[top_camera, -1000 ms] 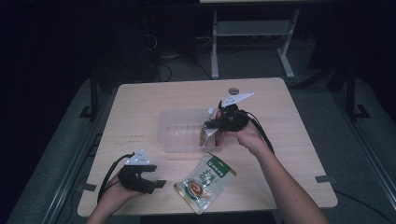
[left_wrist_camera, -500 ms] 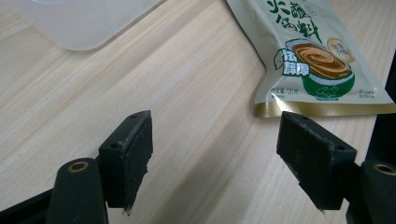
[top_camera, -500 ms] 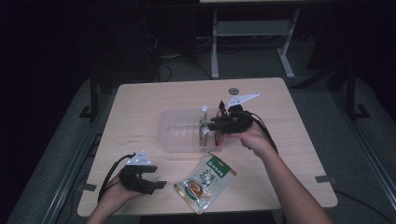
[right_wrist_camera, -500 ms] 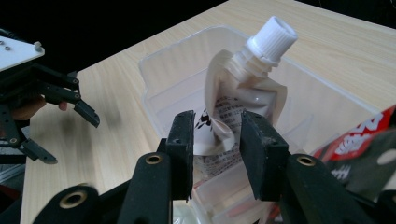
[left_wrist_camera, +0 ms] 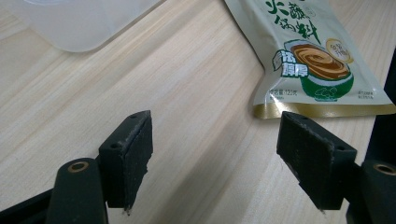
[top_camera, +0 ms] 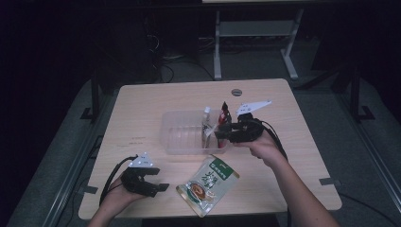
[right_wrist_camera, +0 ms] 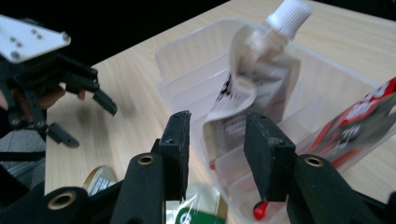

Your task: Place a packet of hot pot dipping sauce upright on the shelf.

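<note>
Two pouches point(top_camera: 206, 124) stand in one bin point(top_camera: 182, 134), apparently; one packet point(top_camera: 208, 183) outside.

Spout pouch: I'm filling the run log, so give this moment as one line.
right gripper: jaws just opening, off spout pouch | pouch: upright in clear bin | left gripper: open, on table

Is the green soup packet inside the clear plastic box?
No, the flat green soup packet lies on the wooden table, in front of the clear plastic box.
</note>
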Demonstrator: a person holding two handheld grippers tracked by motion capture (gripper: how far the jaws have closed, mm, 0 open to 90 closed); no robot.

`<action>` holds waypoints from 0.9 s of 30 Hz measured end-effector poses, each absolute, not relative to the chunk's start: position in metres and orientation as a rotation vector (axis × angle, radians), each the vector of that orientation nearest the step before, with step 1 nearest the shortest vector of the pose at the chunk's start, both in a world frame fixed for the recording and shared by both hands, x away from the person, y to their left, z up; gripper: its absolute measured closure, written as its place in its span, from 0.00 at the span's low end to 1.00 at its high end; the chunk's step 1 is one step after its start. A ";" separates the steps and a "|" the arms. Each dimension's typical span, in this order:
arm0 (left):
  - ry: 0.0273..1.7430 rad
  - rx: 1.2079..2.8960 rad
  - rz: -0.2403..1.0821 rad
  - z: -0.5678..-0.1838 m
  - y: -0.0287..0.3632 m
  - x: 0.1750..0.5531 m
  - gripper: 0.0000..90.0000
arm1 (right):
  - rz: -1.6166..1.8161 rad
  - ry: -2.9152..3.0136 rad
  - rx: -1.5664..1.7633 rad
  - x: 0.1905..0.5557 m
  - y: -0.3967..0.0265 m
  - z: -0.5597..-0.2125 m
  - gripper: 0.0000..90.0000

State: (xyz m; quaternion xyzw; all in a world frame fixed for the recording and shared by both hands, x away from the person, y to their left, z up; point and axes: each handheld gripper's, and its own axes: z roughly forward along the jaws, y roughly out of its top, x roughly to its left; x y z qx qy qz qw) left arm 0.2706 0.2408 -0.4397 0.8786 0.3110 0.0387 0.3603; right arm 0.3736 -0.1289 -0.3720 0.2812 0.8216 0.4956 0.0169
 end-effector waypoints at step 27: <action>0.802 2.233 0.111 -0.430 0.237 0.265 0.39 | 1.390 2.546 0.994 0.306 -0.183 -0.409 0.41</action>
